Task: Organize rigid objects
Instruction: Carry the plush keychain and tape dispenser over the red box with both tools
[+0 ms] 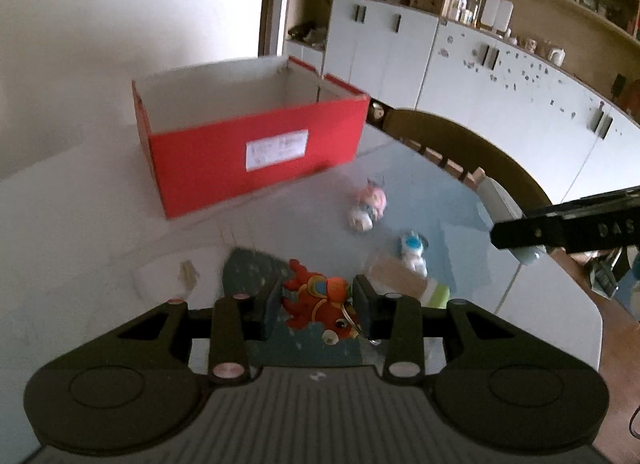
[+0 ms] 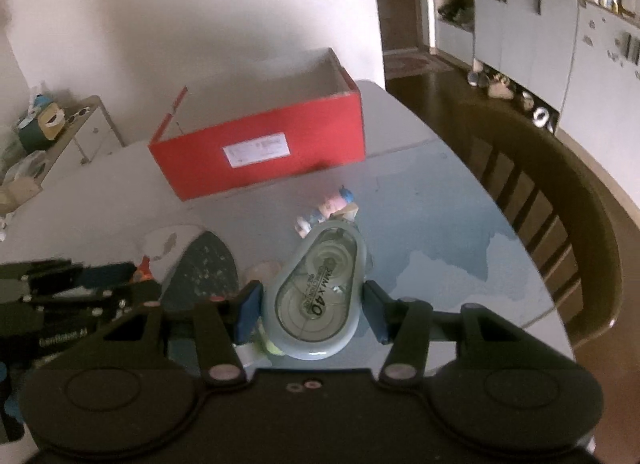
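Note:
An open red box (image 1: 256, 152) with a white label stands at the far side of the table; it also shows in the right wrist view (image 2: 264, 152). My left gripper (image 1: 316, 300) is shut on a red and orange fish toy (image 1: 320, 300) with a key ring, held above the table. My right gripper (image 2: 312, 304) is shut on a pale blue correction tape dispenser (image 2: 320, 296). A pink figurine (image 1: 370, 206) and a blue and white figurine (image 1: 414, 250) lie on the table ahead of the left gripper. The right gripper's finger (image 1: 560, 224) enters the left wrist view at right.
A wooden chair (image 2: 560, 200) stands at the table's right edge. A dark patterned mat (image 2: 204, 268) and a white card (image 1: 160, 276) lie on the table near the grippers. A small figurine (image 2: 328, 210) lies before the box. Cabinets (image 1: 500, 76) line the far wall.

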